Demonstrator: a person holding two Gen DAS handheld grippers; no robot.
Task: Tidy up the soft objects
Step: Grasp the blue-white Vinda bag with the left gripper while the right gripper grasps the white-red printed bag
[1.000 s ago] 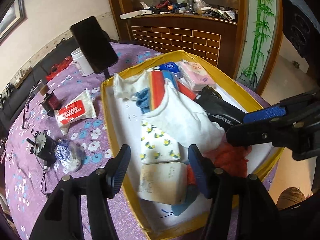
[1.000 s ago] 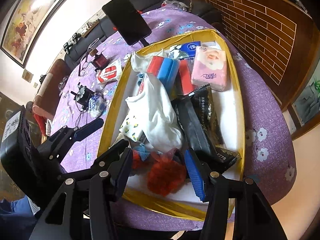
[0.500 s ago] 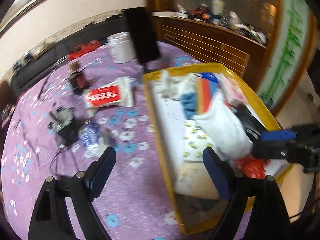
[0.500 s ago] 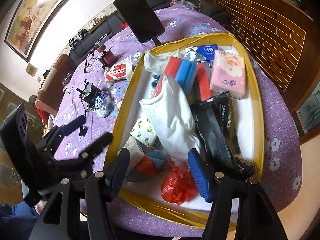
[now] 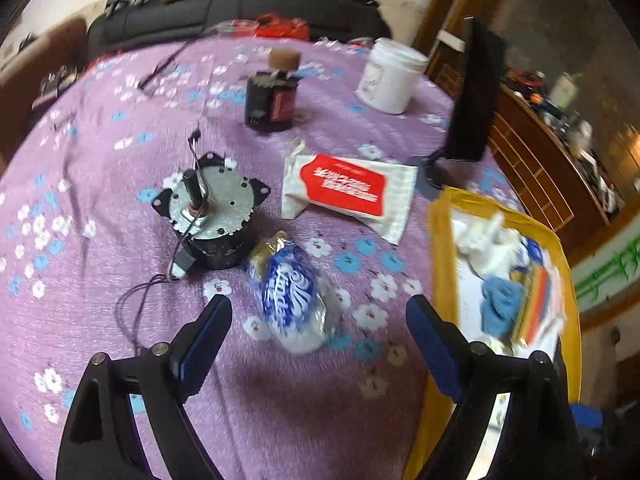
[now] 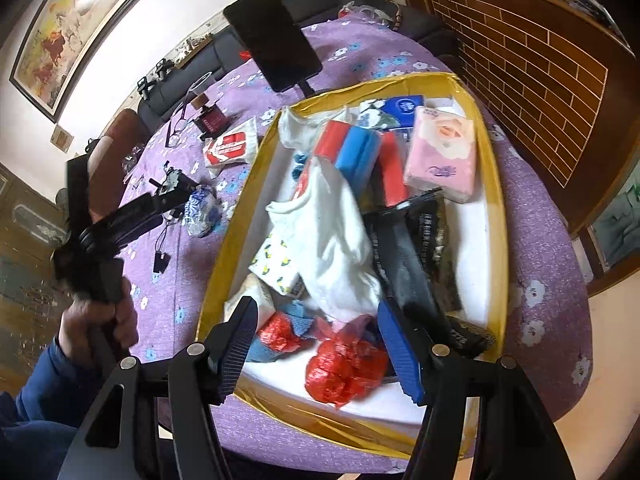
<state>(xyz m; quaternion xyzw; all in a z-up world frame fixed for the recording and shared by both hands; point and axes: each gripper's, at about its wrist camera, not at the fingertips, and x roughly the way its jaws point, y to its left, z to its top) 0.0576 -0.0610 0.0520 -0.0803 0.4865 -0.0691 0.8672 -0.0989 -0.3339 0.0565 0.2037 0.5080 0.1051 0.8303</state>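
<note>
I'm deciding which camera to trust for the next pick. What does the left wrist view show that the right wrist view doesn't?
Only the left wrist view: the white jar, and the open left gripper framing the blue-and-white packet up close.

Only the right wrist view: most of the yellow-rimmed box's contents, namely the pink tissue pack, white cloth, black pouch and red bag, under the open right gripper. Also the hand holding the left gripper.

Both: the purple tablecloth, motor, red-and-white wipes pack, packet and box.
</note>
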